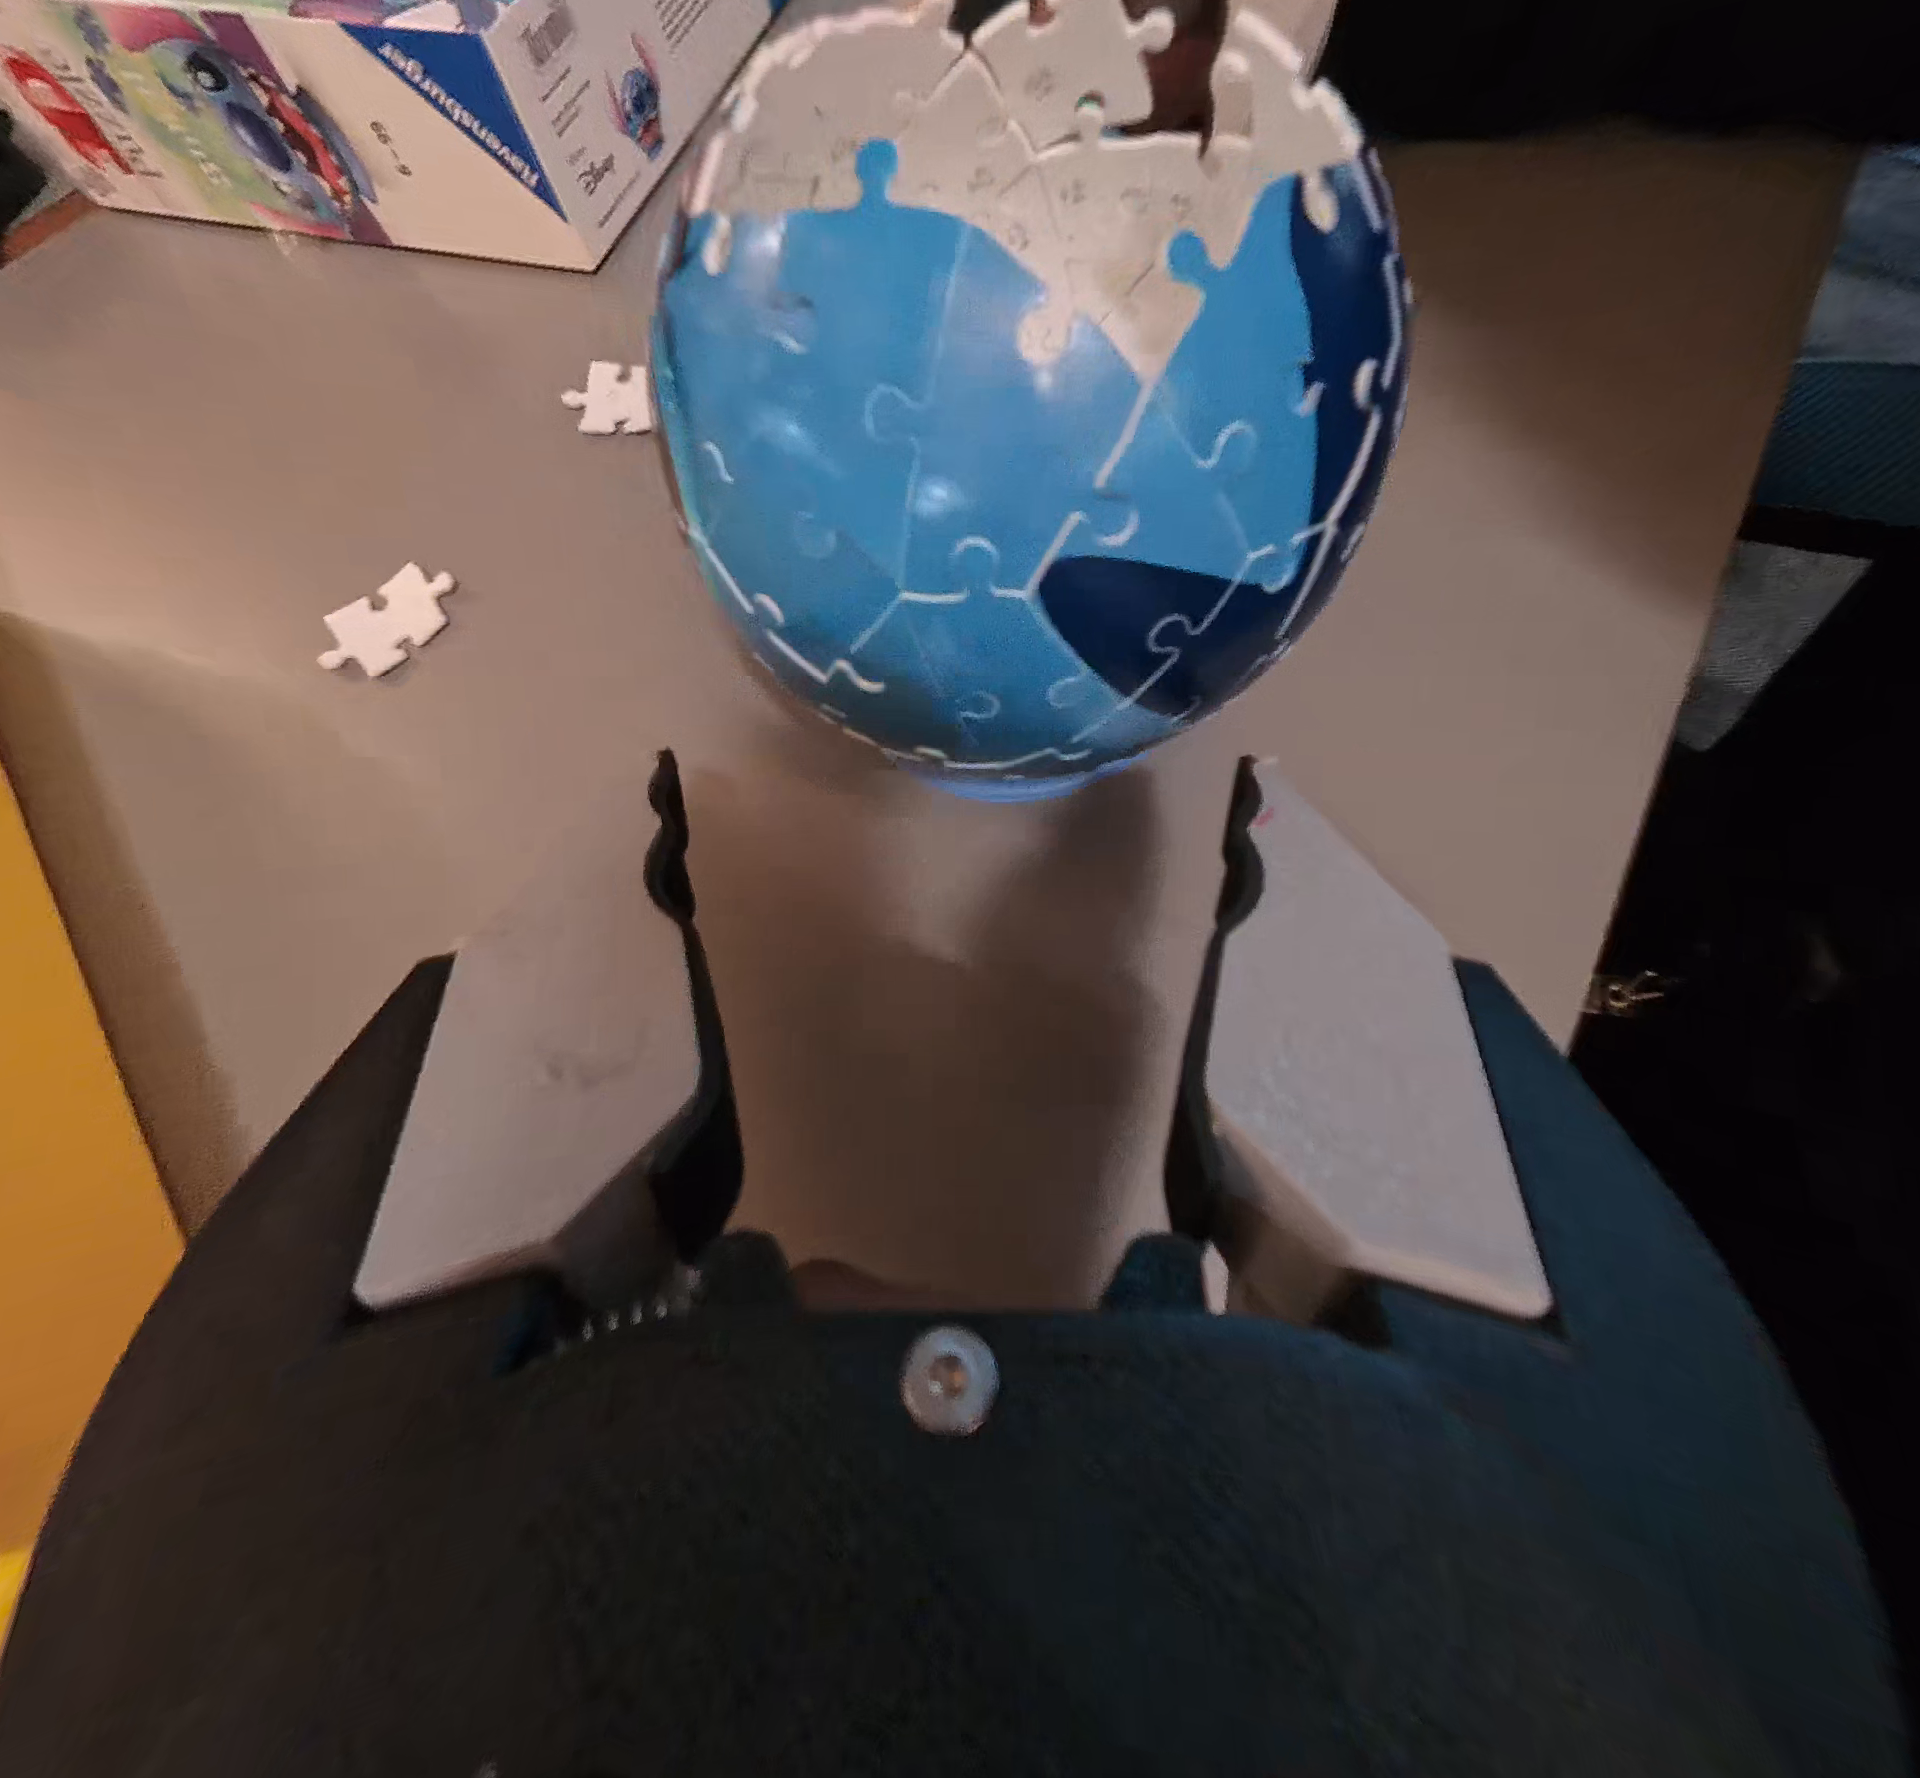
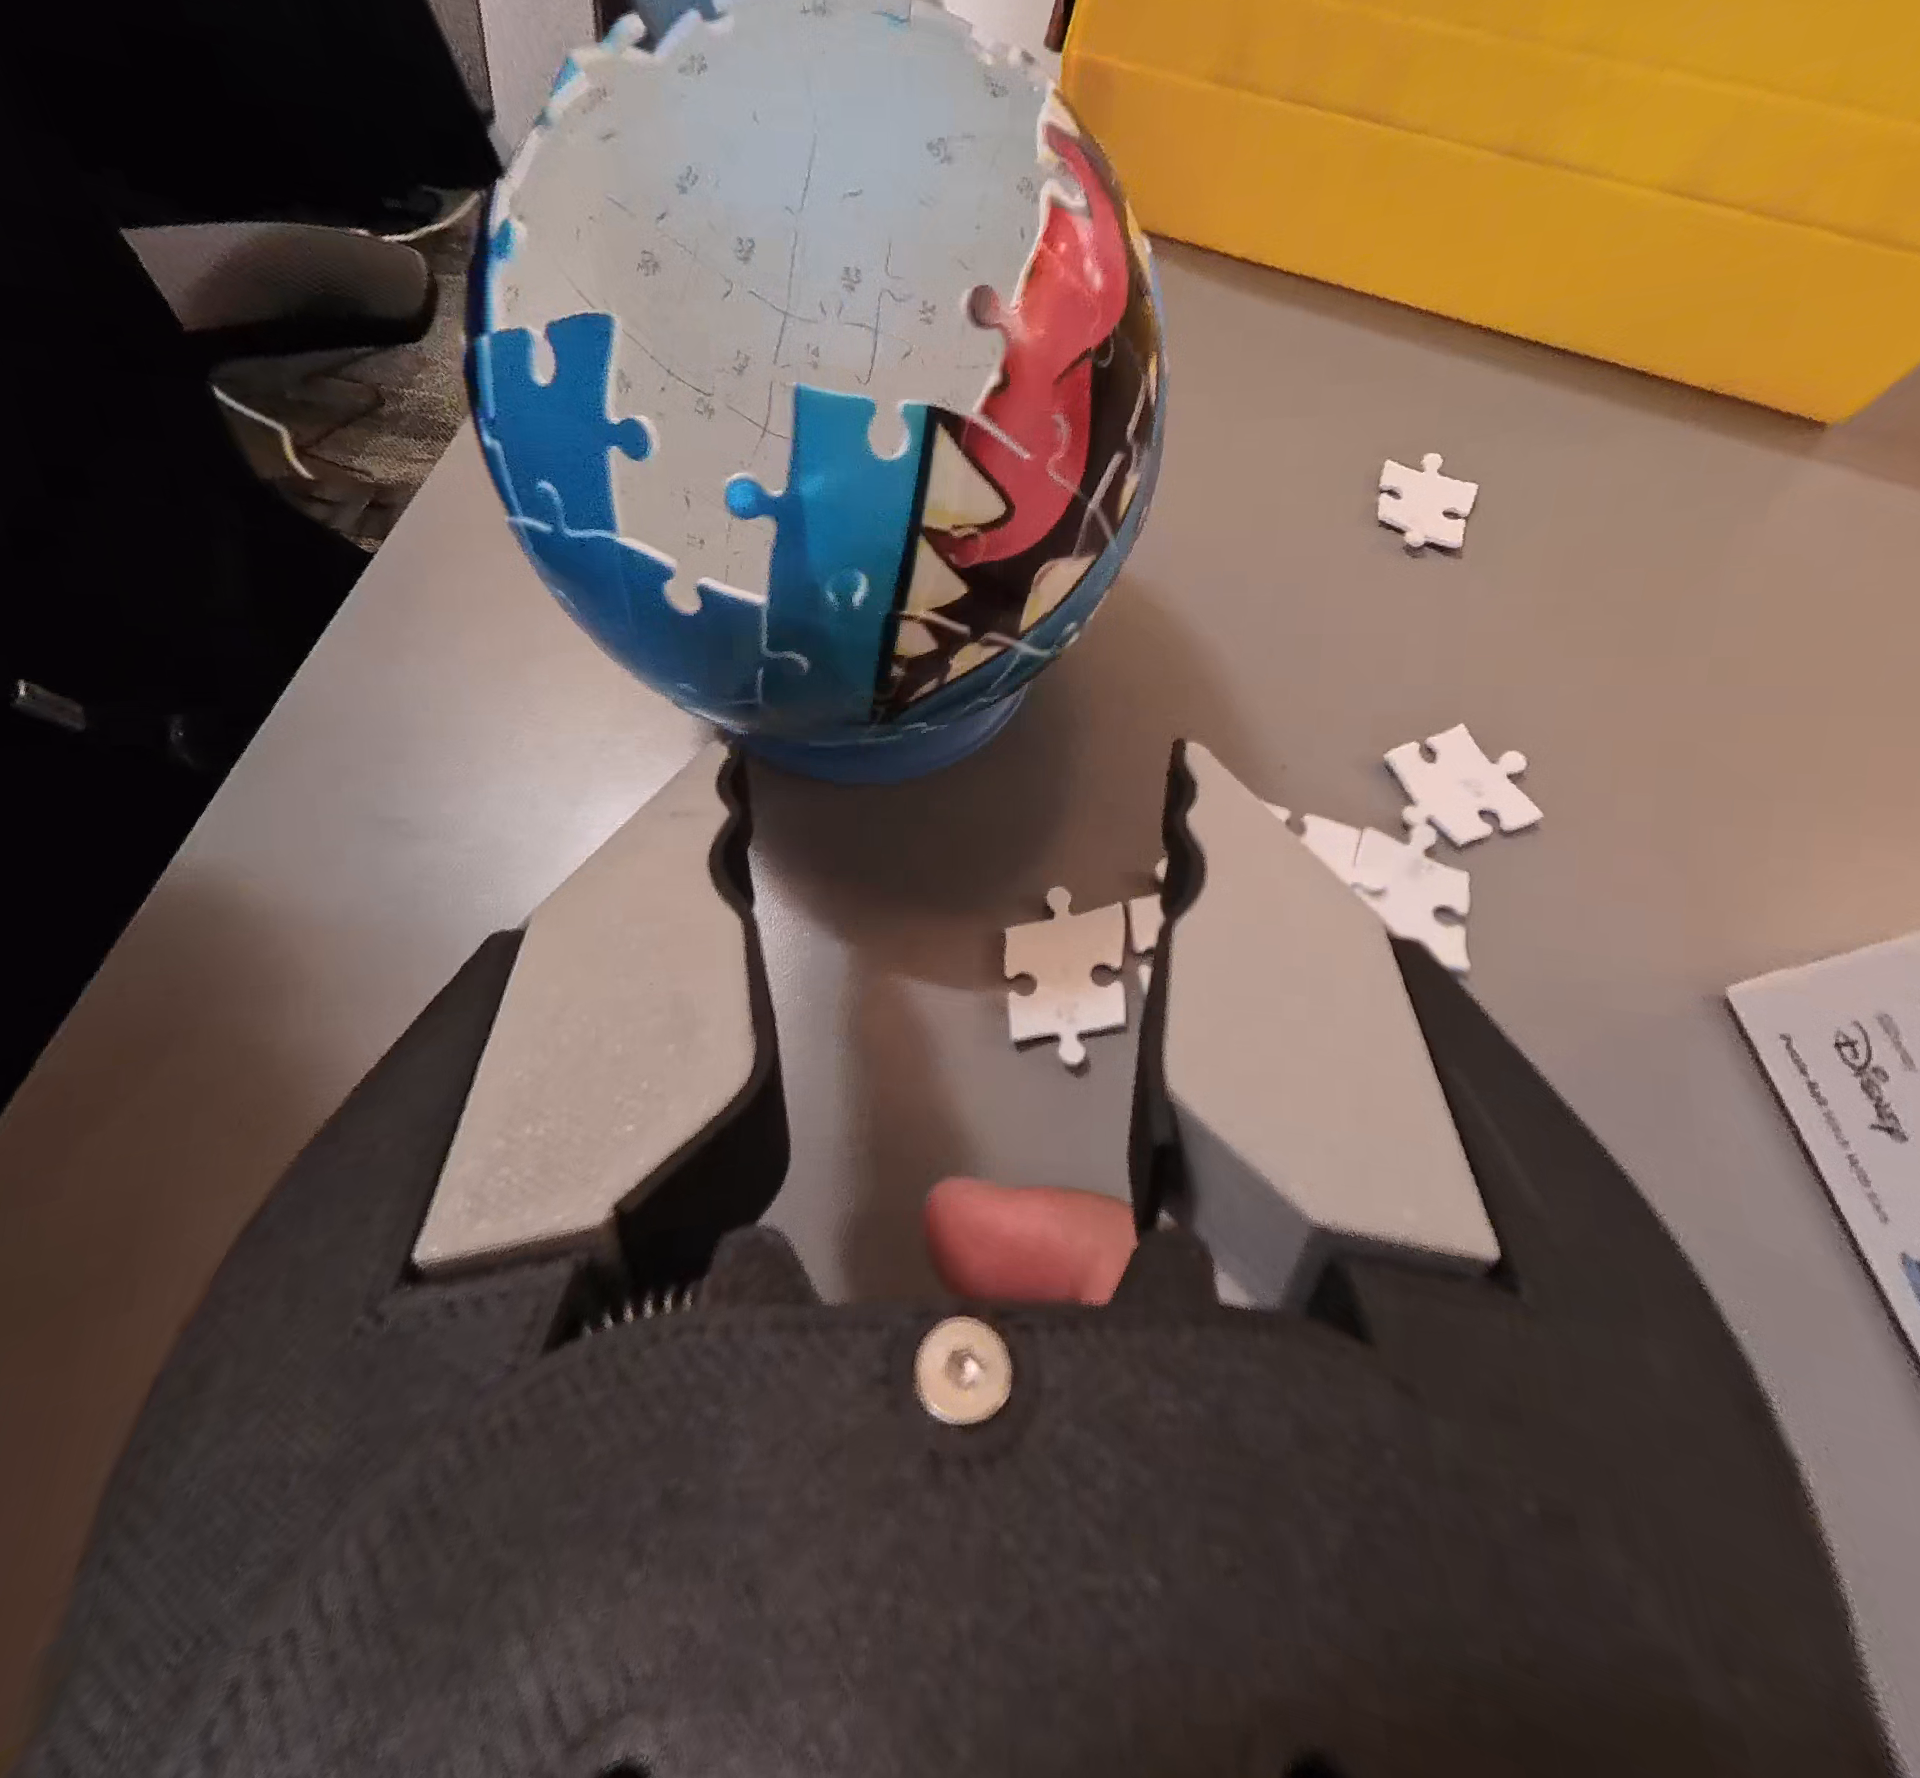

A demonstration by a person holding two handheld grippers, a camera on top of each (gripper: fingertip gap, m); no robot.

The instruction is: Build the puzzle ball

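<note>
Clutter first, on grey table (image 2: 1455, 606): printed puzzle box (image 1: 343, 55) lying far left behind ball in left wrist view, two loose white pieces (image 1: 387, 619) face down between box and ball. From right wrist view, yellow bin (image 2: 1507, 118) at far right, one white piece (image 2: 1427, 501) alone near bin, cluster of white pieces (image 2: 1460, 783) nearer, one of these (image 2: 1067, 978) between right tongs' fingers, others partly hidden behind right finger. Printed leaflet (image 2: 1849, 1126) at right edge.

Puzzle ball (image 1: 1029, 440) upright on blue ring stand (image 2: 883, 741), near table's edge, unfinished: top open, white inner faces of pieces showing through gap, lower shell blue, red and cream picture on one side.

Left gripper (image 1: 951, 772) spread wide, empty, tips just short of ball's base, apart from it. Right gripper (image 2: 951, 757) likewise spread wide, holding nothing, left fingertip (image 2: 727, 772) just beside stand; contact impossible to judge. Fingertip of person's hand (image 2: 1023, 1245) visible between right fingers, close to gripper body.
</note>
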